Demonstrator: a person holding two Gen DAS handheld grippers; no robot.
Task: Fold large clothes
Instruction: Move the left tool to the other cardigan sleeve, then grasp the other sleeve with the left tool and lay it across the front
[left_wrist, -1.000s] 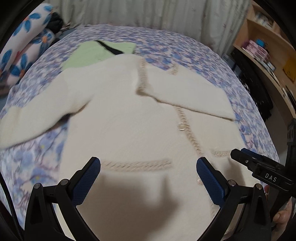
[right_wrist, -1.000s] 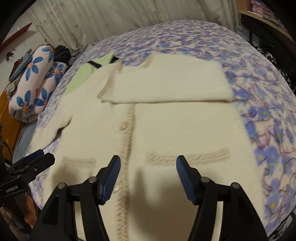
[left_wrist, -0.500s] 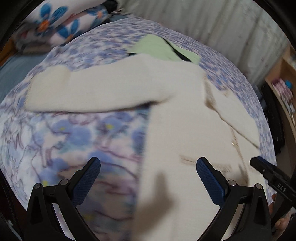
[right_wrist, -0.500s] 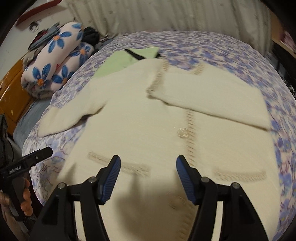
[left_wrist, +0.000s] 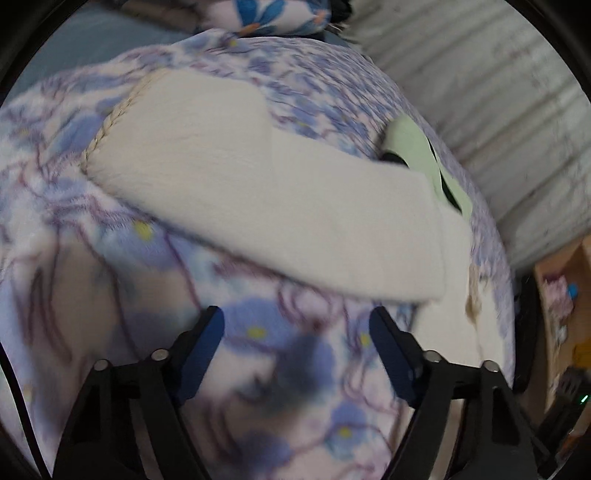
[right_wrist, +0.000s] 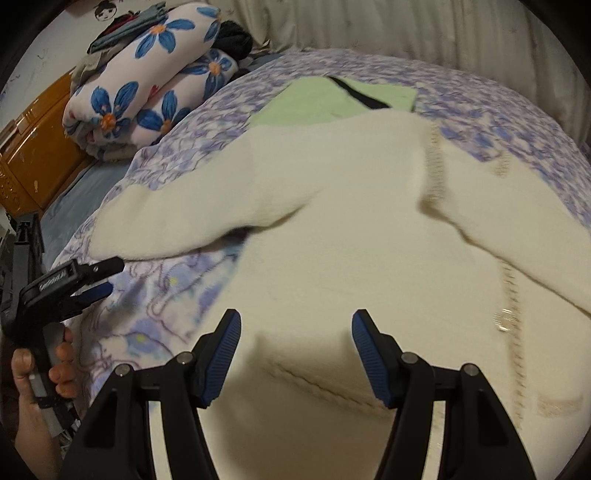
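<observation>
Cream cardigan (right_wrist: 332, 229) spread flat on the floral bedspread (left_wrist: 258, 350), one sleeve (left_wrist: 266, 206) stretched out sideways, left gripper (left_wrist: 295, 350) spread wide and empty just short of that sleeve, right gripper (right_wrist: 295, 350) likewise agape, holding nothing, over the hem — green garment (right_wrist: 325, 99) tucked beyond the collar, rolled flowered quilt (right_wrist: 147, 77) at the bedside.

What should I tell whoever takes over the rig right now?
Left gripper: open, empty, over the blanket just short of the outstretched sleeve.
Right gripper: open, empty, above the cardigan body.
Cardigan lies front-up on the bed; the other sleeve is already folded across the chest.
Left: fold the outstretched sleeve in, then fold the body.
</observation>
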